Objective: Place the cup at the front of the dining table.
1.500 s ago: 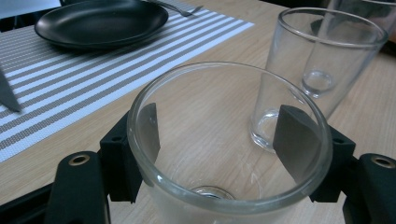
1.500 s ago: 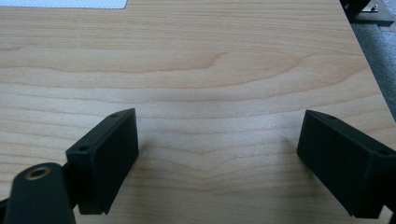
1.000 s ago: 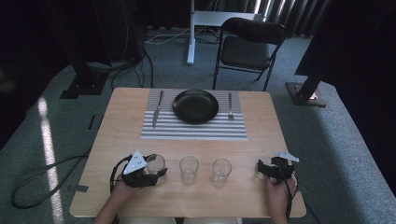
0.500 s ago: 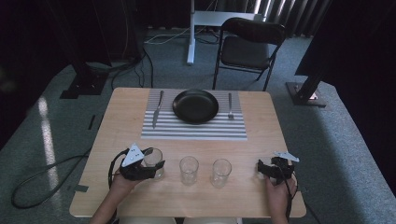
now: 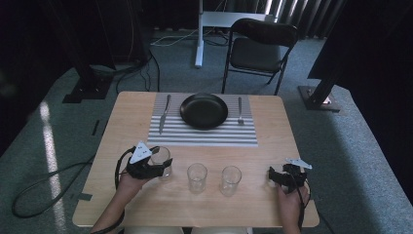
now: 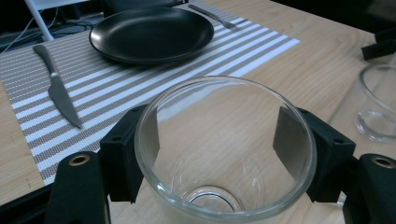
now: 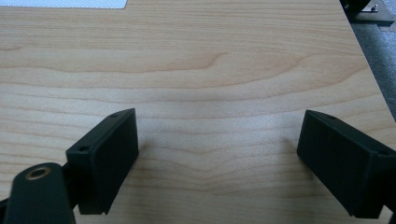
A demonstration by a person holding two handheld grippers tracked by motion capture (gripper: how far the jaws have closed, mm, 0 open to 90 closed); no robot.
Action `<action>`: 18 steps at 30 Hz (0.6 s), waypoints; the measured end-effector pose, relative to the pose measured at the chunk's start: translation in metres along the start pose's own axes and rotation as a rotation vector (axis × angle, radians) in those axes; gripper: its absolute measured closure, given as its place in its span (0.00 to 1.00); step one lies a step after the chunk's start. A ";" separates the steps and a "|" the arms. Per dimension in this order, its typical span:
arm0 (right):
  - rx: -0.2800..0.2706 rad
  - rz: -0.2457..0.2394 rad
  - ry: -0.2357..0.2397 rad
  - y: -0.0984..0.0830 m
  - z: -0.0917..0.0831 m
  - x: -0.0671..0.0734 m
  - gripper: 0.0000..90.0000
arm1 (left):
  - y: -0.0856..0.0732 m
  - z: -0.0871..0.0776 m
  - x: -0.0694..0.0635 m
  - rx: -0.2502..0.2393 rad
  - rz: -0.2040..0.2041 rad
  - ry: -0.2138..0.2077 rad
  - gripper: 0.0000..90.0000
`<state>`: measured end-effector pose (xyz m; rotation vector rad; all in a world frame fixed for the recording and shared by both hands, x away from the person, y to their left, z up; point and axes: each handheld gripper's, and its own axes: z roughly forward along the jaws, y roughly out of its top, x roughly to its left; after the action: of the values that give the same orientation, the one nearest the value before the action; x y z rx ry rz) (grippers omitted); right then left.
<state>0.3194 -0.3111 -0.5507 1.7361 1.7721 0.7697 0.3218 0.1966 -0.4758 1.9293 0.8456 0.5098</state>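
Now | glass [image 6: 224, 154] between left gripper [image 6: 219, 149] jaws | pads touching

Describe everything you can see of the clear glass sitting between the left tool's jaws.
The clear round drinking glass is empty and see-through, with a wide smooth rim and a thicker base showing inside. It stands upright, mouth up, and the leftmost of three glasses in a row near the person's edge of the light wooden table. The left tool has one black jaw on each side of it, pressed against its wall. It sits just short of the grey-and-white striped placemat.
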 end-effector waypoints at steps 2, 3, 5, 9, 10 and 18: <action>0.000 0.000 0.000 0.000 0.000 0.000 0.13 | 0.004 0.002 0.002 0.004 0.002 0.005 0.33; 0.000 0.000 0.000 0.000 0.000 0.000 0.13 | 0.005 0.003 0.002 0.005 0.000 0.009 0.33; 0.000 0.000 0.000 0.000 0.000 0.000 0.13 | 0.008 0.005 0.004 0.010 0.005 0.017 0.33; 0.000 0.000 0.000 0.000 0.000 0.000 0.13 | 0.014 0.009 0.009 0.012 -0.003 0.030 0.33; 0.000 0.000 0.000 0.000 0.000 0.000 0.13 | 0.015 0.010 0.009 0.011 -0.008 0.033 0.33; 0.000 0.000 0.000 0.000 0.000 0.000 0.13 | 0.023 0.019 0.015 0.012 -0.025 0.066 0.33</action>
<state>0.3193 -0.3111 -0.5507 1.7364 1.7721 0.7697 0.3524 0.1892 -0.4644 1.9195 0.9155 0.5578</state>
